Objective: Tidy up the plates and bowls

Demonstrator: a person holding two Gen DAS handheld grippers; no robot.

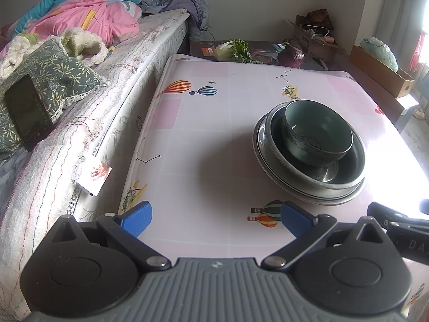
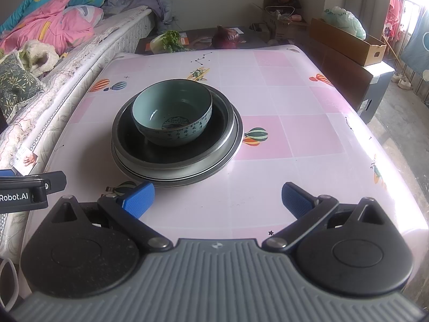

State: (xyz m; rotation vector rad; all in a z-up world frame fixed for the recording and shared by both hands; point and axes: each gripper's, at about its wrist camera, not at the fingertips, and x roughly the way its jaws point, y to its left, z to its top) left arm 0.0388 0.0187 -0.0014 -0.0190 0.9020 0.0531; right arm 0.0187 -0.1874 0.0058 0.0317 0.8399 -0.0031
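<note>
Both jaws gape wide, empty, over the pink table (image 2: 281,139) beside the bed (image 1: 112,61).

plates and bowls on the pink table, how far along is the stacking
It looks done or nearly so: the green bowl sits inside a dark metal bowl, which rests on stacked plates on the table. Nothing is in hand; the left gripper and right gripper are both open and empty, short of the stack. No loose dishes show elsewhere.
</note>
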